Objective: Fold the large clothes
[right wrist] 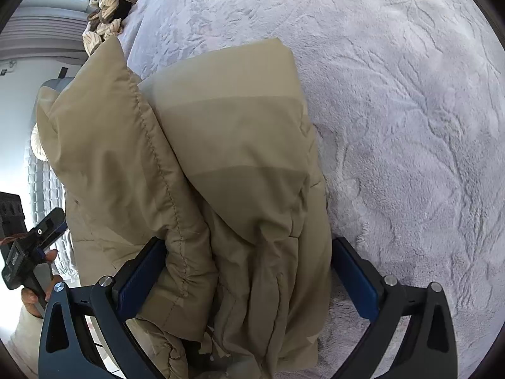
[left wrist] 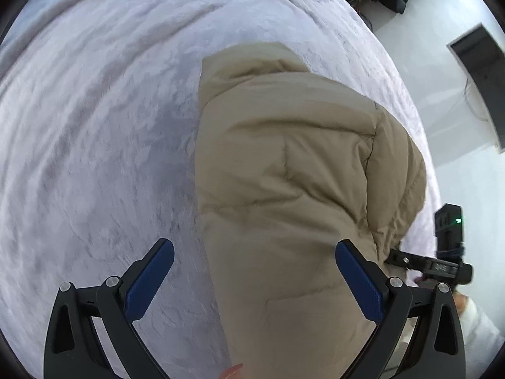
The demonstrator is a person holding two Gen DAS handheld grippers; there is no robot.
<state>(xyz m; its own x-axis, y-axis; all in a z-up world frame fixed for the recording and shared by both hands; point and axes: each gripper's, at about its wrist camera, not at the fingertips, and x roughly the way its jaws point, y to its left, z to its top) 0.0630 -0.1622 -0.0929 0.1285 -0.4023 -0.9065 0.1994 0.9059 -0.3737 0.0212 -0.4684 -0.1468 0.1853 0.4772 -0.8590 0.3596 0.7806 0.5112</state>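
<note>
A beige padded jacket (left wrist: 284,173) lies folded into a long bundle on the pale lilac plush bed cover (left wrist: 94,126). My left gripper (left wrist: 255,248) hovers over the jacket's left edge, jaws spread wide, blue pads touching nothing. In the right wrist view the jacket (right wrist: 236,142) fills the gap between the fingers of my right gripper (right wrist: 249,243). Its jaws also stand wide, and the fabric bulges against the left pad (right wrist: 142,271) while the right pad sits just off the cloth. Each view shows the other gripper at its edge.
The jacket lies close to the bed's edge, beyond which is white floor (left wrist: 457,173). A dark box (left wrist: 483,72) stands on the floor. Cream knitted cloth (right wrist: 104,28) lies at the bed's far end. A hand (right wrist: 31,297) holds the other tool's handle.
</note>
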